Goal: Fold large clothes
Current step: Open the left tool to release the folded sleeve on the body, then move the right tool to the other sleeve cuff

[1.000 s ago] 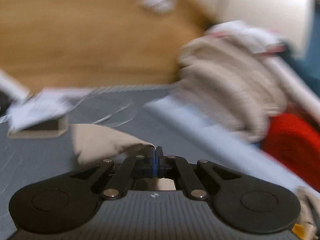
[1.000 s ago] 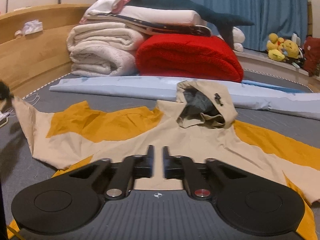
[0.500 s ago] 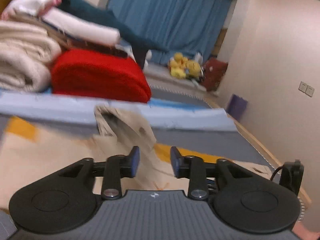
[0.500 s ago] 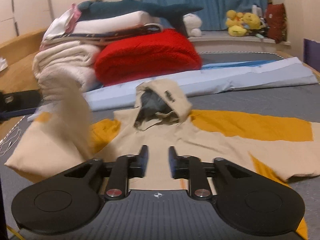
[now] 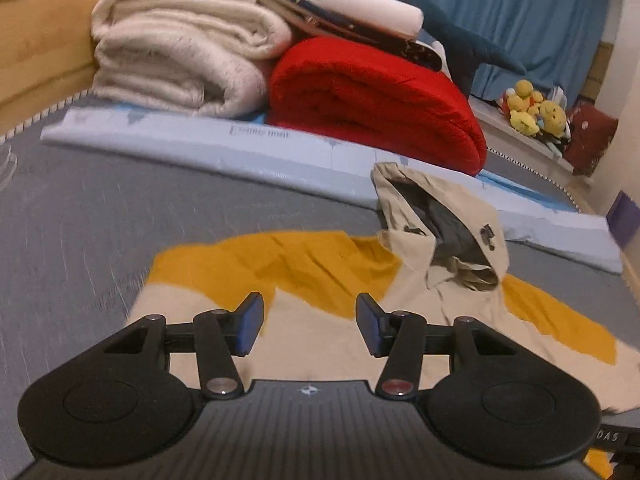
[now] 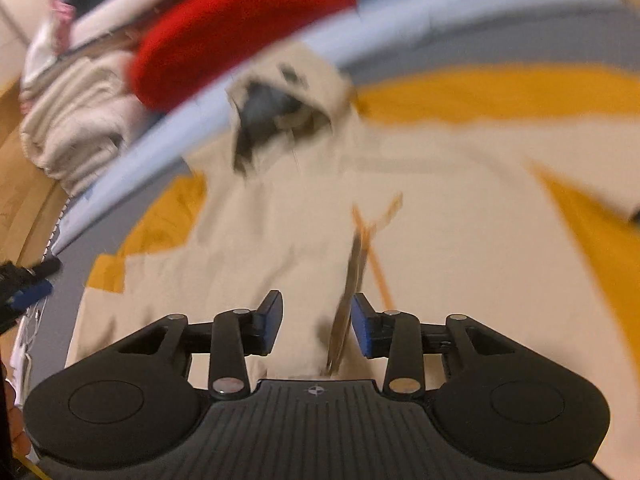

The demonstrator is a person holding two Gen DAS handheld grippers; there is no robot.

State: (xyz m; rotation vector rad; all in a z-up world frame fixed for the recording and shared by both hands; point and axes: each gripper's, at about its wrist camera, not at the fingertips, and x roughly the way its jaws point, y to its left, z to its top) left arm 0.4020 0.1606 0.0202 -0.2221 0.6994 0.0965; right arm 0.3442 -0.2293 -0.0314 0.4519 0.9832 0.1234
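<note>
A beige and mustard hooded jacket (image 5: 320, 276) lies spread on the grey mattress (image 5: 80, 216), its hood (image 5: 444, 220) towards the far side. My left gripper (image 5: 310, 324) is open and empty above the jacket's left part. In the right wrist view, which is blurred, the jacket (image 6: 400, 208) fills the middle and its hood (image 6: 288, 92) lies beyond. My right gripper (image 6: 316, 320) is open above the jacket's body. A tan drawstring or strap (image 6: 352, 280) runs up between the fingers, close to the right one. I cannot tell whether it touches.
A rolled pale blue mat (image 5: 280, 152) lies behind the jacket. Behind it are a folded red blanket (image 5: 376, 100), cream blankets (image 5: 180, 52) and a dark shark plush (image 5: 472, 40). A wooden bed wall (image 5: 36, 36) stands at left. Yellow soft toys (image 5: 536, 110) sit far right.
My left gripper let go of the beige sleeve, which now lies folded in, and opened wide. My right gripper opened wider and tilted down towards the jacket's body.
</note>
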